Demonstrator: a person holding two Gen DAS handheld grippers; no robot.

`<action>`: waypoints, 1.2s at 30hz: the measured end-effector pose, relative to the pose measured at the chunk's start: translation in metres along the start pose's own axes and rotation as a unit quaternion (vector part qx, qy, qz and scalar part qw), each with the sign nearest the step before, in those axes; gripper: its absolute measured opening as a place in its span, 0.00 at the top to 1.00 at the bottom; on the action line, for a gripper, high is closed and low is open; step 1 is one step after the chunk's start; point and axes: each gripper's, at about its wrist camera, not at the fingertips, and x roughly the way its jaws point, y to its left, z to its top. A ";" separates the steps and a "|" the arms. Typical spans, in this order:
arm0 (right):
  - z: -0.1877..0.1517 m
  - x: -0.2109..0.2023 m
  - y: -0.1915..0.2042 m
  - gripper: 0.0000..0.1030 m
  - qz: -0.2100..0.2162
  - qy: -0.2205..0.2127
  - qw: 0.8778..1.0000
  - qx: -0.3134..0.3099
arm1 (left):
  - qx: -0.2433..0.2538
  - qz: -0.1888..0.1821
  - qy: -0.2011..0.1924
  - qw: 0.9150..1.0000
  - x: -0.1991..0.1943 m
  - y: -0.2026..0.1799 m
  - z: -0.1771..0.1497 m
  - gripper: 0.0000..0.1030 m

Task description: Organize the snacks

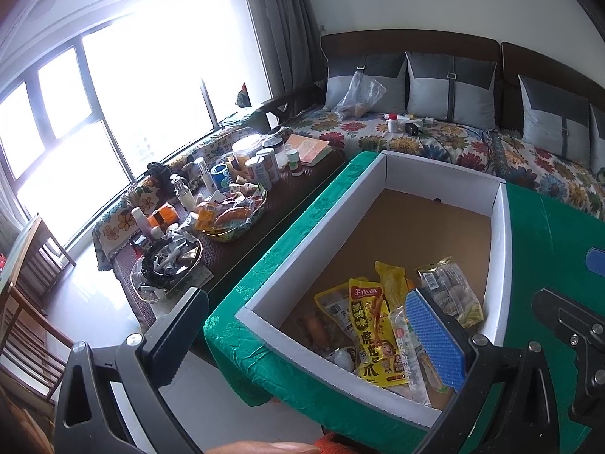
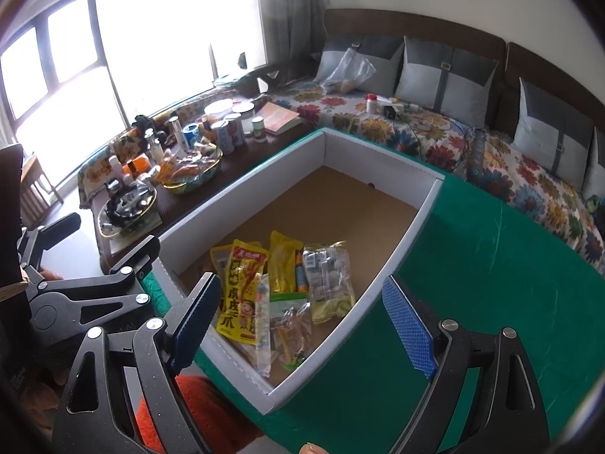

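Left gripper [image 1: 310, 340]: jaws wide, nothing held | right gripper [image 2: 302, 325]: jaws wide, nothing held | white-walled cardboard box [image 2: 242, 196] sat on green cloth [image 2: 472, 265] | yellow snack packet [image 2: 242, 291] and other wrapped snacks lay inside the box's near end.

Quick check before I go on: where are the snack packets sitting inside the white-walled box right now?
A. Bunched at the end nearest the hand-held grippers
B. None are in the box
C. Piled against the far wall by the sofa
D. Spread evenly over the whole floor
A: the snack packets lie bunched at the near end of the box, its far brown floor bare.
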 end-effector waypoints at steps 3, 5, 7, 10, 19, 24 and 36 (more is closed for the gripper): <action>0.000 0.001 0.000 0.13 -0.001 0.002 1.000 0.000 | -0.003 -0.003 0.003 1.000 0.001 0.001 0.000 0.00; 0.000 0.002 0.000 0.13 -0.002 0.003 1.000 0.000 | -0.006 -0.006 0.006 1.000 0.002 0.003 0.000 0.00; 0.000 0.003 0.000 0.13 -0.003 0.005 1.000 0.000 | -0.009 -0.008 0.009 1.000 0.003 0.004 0.001 0.00; 0.001 0.005 0.000 0.13 -0.006 0.008 1.000 0.002 | -0.010 -0.009 0.009 1.000 0.003 0.005 0.001 0.00; 0.002 0.006 -0.001 0.13 -0.012 0.010 1.000 0.004 | -0.013 -0.010 0.009 1.000 0.002 0.005 0.000 0.00; 0.002 0.007 -0.001 0.13 -0.013 0.014 1.000 0.004 | -0.012 -0.011 0.009 1.000 0.002 0.005 0.001 0.00; 0.001 0.011 -0.001 0.13 -0.013 0.018 1.000 0.004 | -0.012 -0.010 0.009 1.000 0.003 0.005 0.000 0.00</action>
